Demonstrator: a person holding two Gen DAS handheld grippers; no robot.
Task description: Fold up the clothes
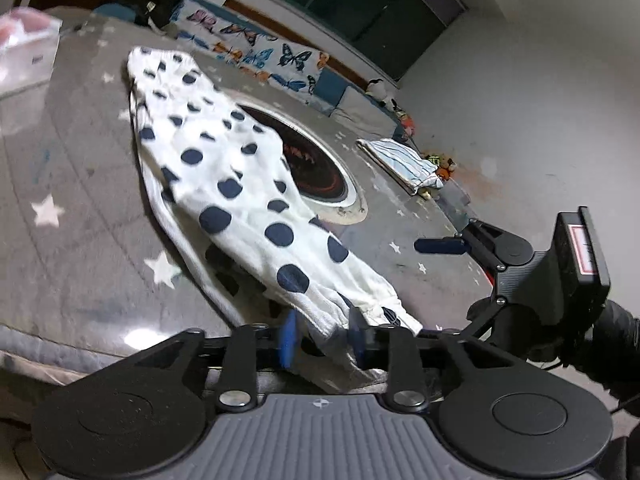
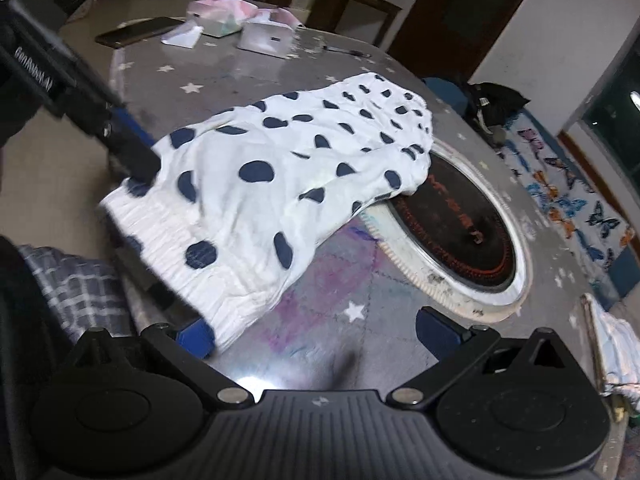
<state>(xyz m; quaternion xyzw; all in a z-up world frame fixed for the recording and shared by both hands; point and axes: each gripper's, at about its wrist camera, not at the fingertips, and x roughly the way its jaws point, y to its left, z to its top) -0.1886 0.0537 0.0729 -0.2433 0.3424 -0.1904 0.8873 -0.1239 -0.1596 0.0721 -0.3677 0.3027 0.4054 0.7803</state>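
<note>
A white garment with dark blue polka dots [image 1: 240,184] lies spread on the grey star-patterned table [image 1: 80,208], and part of it covers a round black hotplate [image 1: 320,168]. My left gripper [image 1: 323,336] is at the near end of the garment, and its blue fingers are shut on the gathered edge. The right wrist view shows the same garment [image 2: 288,168], with the left gripper [image 2: 138,152] on its ribbed waistband. My right gripper [image 2: 316,334] stands open low over the table, its left finger [image 2: 196,338] beside the waistband corner.
A folded striped cloth [image 2: 612,344] lies at the table's right edge. White boxes [image 2: 264,38] and a dark phone [image 2: 136,32] sit at the far end. A butterfly-print cushion [image 1: 256,52] runs along a bench behind the table. Plaid fabric [image 2: 76,292] shows at the near left.
</note>
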